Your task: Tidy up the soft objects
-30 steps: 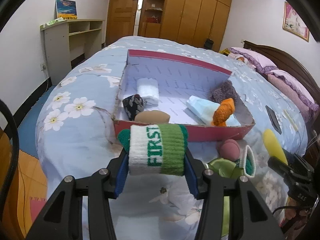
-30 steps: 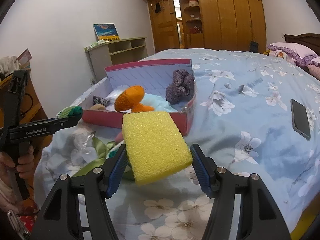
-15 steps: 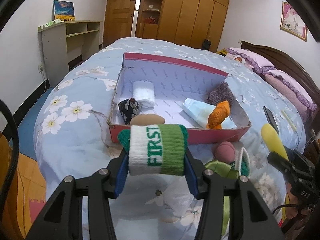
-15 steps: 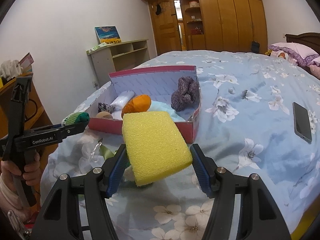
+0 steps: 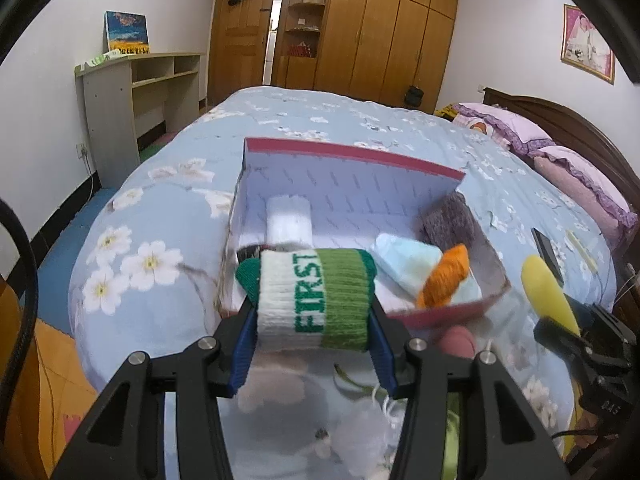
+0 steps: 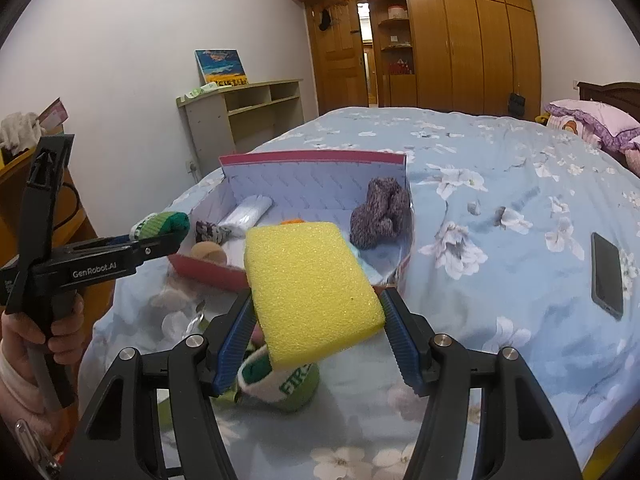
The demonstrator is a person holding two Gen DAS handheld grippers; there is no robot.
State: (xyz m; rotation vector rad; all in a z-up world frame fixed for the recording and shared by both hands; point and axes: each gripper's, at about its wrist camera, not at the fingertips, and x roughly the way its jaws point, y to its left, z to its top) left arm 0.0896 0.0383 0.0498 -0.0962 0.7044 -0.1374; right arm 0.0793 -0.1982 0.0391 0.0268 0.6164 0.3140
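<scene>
left gripper (image 5: 312,316): jaws clamp sock (image 5: 314,300), held above bed (image 5: 160,312)
right gripper (image 6: 318,320): jaws clamp sponge (image 6: 310,288)
box (image 6: 320,158): ahead of both

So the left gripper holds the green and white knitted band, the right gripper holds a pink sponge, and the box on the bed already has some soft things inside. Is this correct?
One detail is wrong: the sponge in the right gripper is yellow, not pink, as the right wrist view shows. The rest holds: the left gripper holds the green and white knitted band, and the box on the bed has soft things inside.
</scene>
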